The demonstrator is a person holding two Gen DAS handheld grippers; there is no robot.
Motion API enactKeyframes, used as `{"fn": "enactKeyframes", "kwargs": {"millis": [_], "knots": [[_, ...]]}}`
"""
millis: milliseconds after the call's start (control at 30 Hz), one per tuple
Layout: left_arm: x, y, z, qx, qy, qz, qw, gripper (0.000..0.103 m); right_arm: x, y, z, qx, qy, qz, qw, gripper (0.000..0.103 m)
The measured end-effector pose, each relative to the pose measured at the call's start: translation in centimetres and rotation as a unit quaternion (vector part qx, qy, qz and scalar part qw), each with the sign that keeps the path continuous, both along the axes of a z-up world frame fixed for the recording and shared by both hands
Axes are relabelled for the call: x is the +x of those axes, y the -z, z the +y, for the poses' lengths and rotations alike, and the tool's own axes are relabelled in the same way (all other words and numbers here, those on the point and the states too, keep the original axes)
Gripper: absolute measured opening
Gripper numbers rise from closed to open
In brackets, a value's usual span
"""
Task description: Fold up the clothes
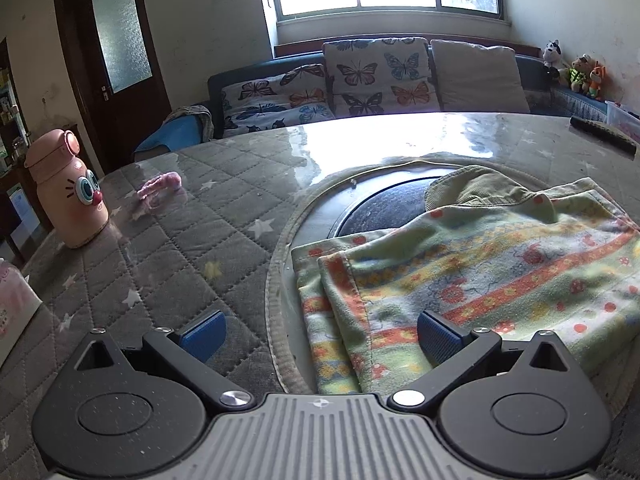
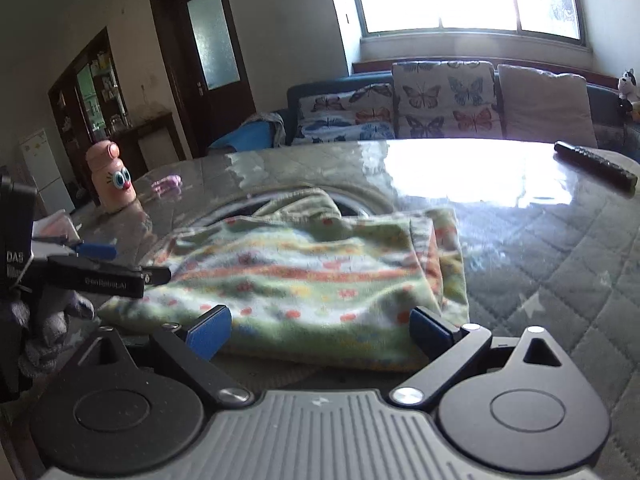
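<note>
Over the round dark hotplate [image 1: 384,208] set into the bench [image 1: 192,216] lies our patterned fleece garment [image 1: 480,264], already doubled on itself, its near edge facing us for the next fold. Our left claw [image 1: 320,334] hovers wide at its left corner, our right claw [image 2: 320,330] wide at its near hem; neither grips yet.

The quilted counter [image 1: 192,240] lies bare left of the folded patterned garment [image 1: 480,272], and again to its right in the right wrist view. A pink bottle [image 1: 66,192] and a small pink item [image 1: 160,188] stand far left; a black remote [image 1: 602,136] lies far right, well apart.
</note>
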State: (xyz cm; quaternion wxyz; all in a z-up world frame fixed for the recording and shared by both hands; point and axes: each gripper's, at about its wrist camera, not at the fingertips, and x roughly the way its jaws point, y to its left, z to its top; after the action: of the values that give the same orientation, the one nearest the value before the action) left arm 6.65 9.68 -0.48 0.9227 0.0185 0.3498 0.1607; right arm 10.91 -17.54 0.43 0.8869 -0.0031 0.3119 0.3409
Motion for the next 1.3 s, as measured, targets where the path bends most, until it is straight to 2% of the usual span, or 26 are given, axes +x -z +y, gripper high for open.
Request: {"fn": "enactKeyframes", "kwargs": {"millis": [67,200,467,533,700,800,867,1000,1067,1133,1167,1300], "knots": [[0.0,0.0,0.0,0.001,-0.001,0.000,1.0000,0.103,0.7,0.0,0.4,0.006,-0.006,0.005,1.000,0.097],[-0.1,0.1,0.2,0.000,-0.004,0.003,1.0000,0.103,2.5,1.4,0.3,0.013,0.001,0.045,0.999,0.095],[0.1,0.4,0.4,-0.004,-0.007,0.007,0.9999,0.103,3.5,0.9,1.1,0.005,-0.006,0.040,0.999,0.092],[0.1,0.4,0.4,-0.005,-0.007,0.007,0.9999,0.103,4.4,1.5,1.3,-0.003,0.004,0.048,0.999,0.088],[0.1,0.5,0.5,-0.007,-0.007,0.008,0.9999,0.103,5.8,0.7,2.2,-0.007,0.004,0.038,0.999,0.084],[0.2,0.5,0.6,-0.010,-0.009,0.009,0.9999,0.103,6.9,0.6,3.6,-0.021,-0.006,0.034,0.999,0.073],[0.2,0.5,0.6,-0.010,-0.009,0.010,0.9999,0.103,7.9,0.8,4.9,-0.027,-0.015,0.037,0.999,0.062],[0.2,0.5,0.6,-0.012,-0.008,0.011,0.9998,0.103,9.2,1.1,7.1,-0.023,-0.036,0.046,0.998,0.050],[0.2,0.5,0.7,-0.013,-0.008,0.011,0.9998,0.103,10.1,1.6,8.0,-0.023,-0.040,0.055,0.997,0.035],[0.2,0.5,0.7,-0.016,-0.008,0.010,0.9998,0.103,10.9,1.9,8.5,-0.020,-0.038,0.063,0.997,0.029],[0.2,0.6,0.8,-0.018,-0.008,0.009,0.9998,0.103,11.2,2.0,8.5,-0.016,-0.034,0.064,0.997,0.022],[0.2,0.6,0.9,-0.021,-0.008,0.009,0.9997,0.103,11.9,1.7,7.7,-0.003,-0.017,0.070,0.997,0.021]]}}
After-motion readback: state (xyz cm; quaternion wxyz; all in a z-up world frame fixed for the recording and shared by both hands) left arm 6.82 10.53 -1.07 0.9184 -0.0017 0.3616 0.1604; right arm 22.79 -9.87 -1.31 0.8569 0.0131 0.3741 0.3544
